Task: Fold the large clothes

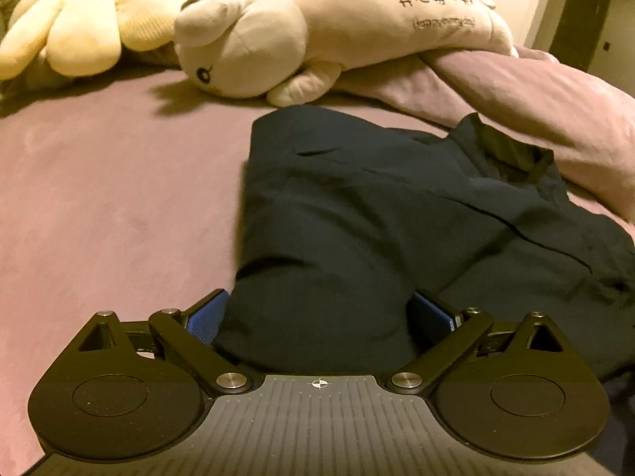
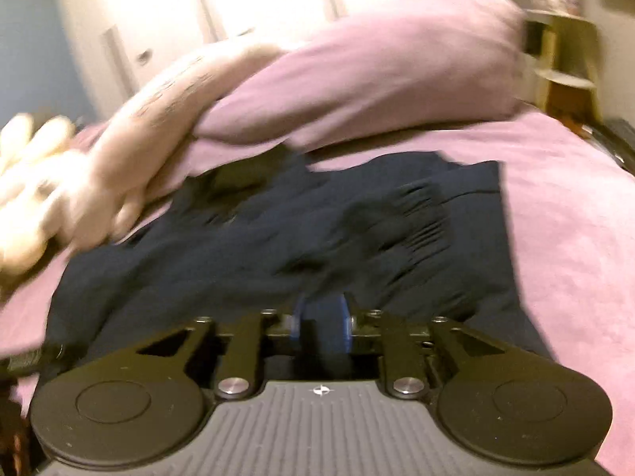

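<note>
Right now the large dark navy fabric garment [image 1: 397,214] lies crumpled on the mauve-pink bed sheet [image 1: 99,198], its collar opening turned toward the bunched mauve duvet [image 1: 555,119] at the far side. The left gripper [image 1: 317,317] has its blue-padded fingers [image 1: 206,317] spread wide apart, and a thick bunched fold of the garment sits between them, bulging up over the tool's grey ribbed body; the pads stand at either flank of the fold without pressing it flat. From the right wrist camera, which is blurred, the right gripper [image 2: 320,325] has its blue pads drawn close together at the near edge of the garment [image 2: 278,238], and dark cloth appears pinched between them, though the blur makes the exact hold hard to read. Beyond the garment a long cream plush rabbit toy [image 1: 297,39], embroidered with dark lettering along its body, lies with its head on the sheet and its body resting on the duvet. Beside its head sits a pale yellow flower-shaped plush cushion [image 1: 87,20]. White wardrobe doors [image 2: 178,12] stand behind the bed.
</note>
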